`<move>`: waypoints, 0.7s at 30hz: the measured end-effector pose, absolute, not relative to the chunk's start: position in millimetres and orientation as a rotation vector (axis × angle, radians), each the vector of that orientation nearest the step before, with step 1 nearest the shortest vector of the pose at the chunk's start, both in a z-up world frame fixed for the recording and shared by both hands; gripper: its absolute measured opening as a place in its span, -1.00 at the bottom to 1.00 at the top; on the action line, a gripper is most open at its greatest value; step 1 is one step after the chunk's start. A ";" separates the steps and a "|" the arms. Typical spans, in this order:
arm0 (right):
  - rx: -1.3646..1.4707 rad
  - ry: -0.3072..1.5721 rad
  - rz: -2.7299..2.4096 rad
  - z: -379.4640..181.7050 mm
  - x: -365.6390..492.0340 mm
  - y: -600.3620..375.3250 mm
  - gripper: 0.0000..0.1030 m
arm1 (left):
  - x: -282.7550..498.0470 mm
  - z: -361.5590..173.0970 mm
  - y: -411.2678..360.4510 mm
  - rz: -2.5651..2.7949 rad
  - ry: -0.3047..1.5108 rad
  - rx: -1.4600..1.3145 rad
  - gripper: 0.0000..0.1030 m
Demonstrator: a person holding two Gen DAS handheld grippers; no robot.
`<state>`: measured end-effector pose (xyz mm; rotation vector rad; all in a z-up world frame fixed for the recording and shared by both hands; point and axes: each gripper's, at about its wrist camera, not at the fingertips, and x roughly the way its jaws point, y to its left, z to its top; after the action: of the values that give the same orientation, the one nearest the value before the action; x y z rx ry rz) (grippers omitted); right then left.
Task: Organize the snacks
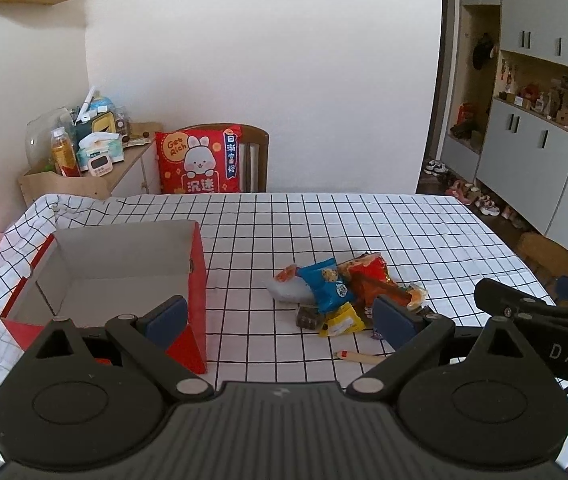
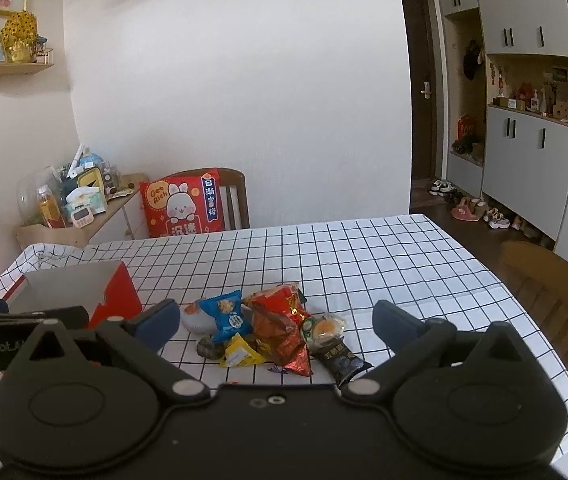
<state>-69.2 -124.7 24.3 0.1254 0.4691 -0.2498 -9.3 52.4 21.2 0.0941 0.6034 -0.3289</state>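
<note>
Here the left gripper (image 1: 279, 322) is spread wide with nothing between its blue pads, hovering above the table; its left finger (image 1: 167, 314) hangs over the near right corner of the red box (image 1: 197, 280), though whether it touches the cardboard cannot be told. The right gripper (image 2: 275, 326) is equally wide and empty, its fingers framing the snack pile (image 2: 267, 330) from above.

The pile lies on the checked tablecloth (image 1: 364, 232), just to the right of the box and apart from it. In it are a blue packet (image 1: 330, 286), a crinkled red bag (image 2: 279, 320), a small yellow packet (image 1: 342, 320), a dark bar-shaped wrapper (image 2: 342, 360) and a pale round item (image 2: 197, 318) (its label is too small to read). A thin stick with a red tip (image 1: 358, 357) lies alone, nearer the left camera than the pile.

The box stands open, its white interior showing nothing inside.

Beyond the table a wooden chair (image 1: 257, 160) carries a red rabbit cushion (image 1: 197, 162). To the left is a cluttered side shelf (image 1: 83, 176); to the right, grey cabinets (image 2: 532, 152) with shoes (image 2: 480, 210) on the floor below them.
</note>
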 end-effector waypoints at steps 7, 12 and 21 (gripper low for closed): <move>0.118 0.463 -0.255 25.1 -72.0 -120.0 0.99 | -8.8 21.7 55.4 -0.338 0.607 0.088 0.93; 0.119 0.467 -0.264 24.5 -71.9 -118.2 0.99 | -9.1 21.6 57.1 -0.343 0.609 0.085 0.93; 0.124 0.468 -0.271 23.5 -74.0 -117.5 0.99 | -9.4 20.8 60.2 -0.353 0.615 0.080 0.93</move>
<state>-74.0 -117.5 23.6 0.1238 0.4682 -0.2708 -9.4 60.2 20.8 0.0803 0.6150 -0.3529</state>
